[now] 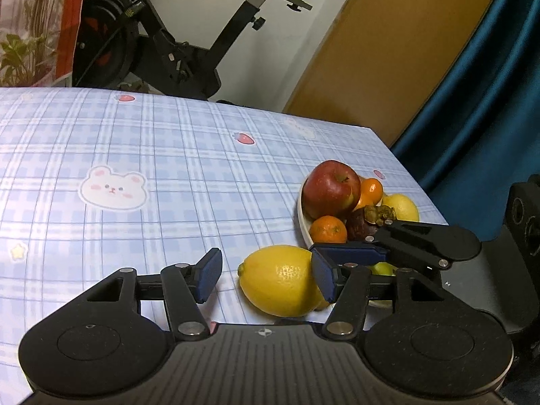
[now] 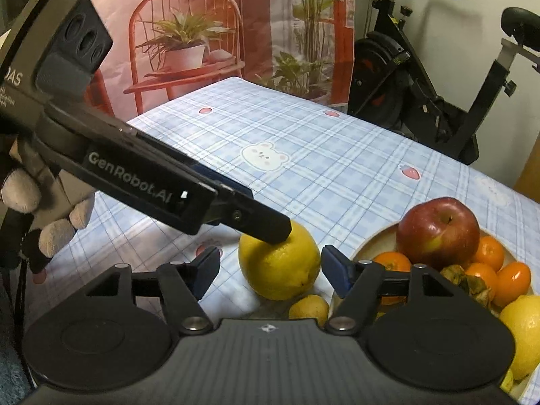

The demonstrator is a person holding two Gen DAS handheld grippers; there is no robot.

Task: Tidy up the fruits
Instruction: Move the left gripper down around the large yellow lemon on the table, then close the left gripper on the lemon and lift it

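Note:
A large yellow lemon (image 1: 280,280) lies on the checked tablecloth beside a white bowl (image 1: 302,222). The bowl holds a red apple (image 1: 330,189), oranges (image 1: 328,229), a second lemon (image 1: 403,207) and a dark mangosteen (image 1: 362,224). My left gripper (image 1: 266,275) is open, its jaws on either side of the lemon. My right gripper (image 2: 270,270) is open and also stands around the same lemon (image 2: 280,263), with the bowl (image 2: 368,246) to its right. The left gripper's finger (image 2: 270,226) rests on top of the lemon in the right wrist view.
A small yellow fruit (image 2: 308,308) lies on the cloth just before the bowl. An exercise bike (image 1: 162,44) stands behind the table. A blue curtain (image 1: 489,84) hangs to the right, by the table's right edge (image 1: 405,168).

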